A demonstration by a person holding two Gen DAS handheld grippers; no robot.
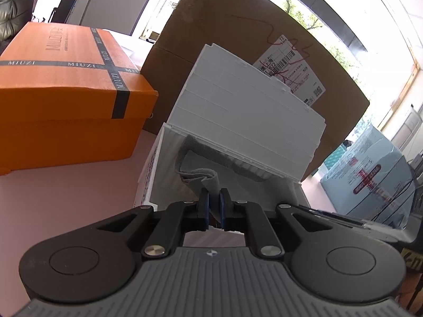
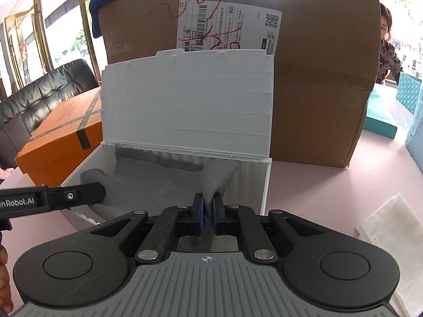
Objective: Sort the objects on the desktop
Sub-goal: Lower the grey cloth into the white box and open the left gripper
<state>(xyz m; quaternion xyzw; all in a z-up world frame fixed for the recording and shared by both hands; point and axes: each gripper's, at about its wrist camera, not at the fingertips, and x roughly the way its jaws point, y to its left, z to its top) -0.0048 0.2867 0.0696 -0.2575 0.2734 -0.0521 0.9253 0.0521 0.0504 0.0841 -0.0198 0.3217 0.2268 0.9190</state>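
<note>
Tools (image 1: 214,198) (image 2: 208,203) pinch grey cloth (image 2: 158,185) over white box (image 2: 264,185).

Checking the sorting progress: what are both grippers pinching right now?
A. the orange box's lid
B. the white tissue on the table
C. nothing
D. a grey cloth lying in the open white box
D: the right gripper and left gripper are each shut on the grey cloth inside the white box.

One grey cloth (image 2: 169,185), one white box (image 2: 185,100), one orange box (image 1: 66,92), one cardboard box (image 2: 317,92)
</note>
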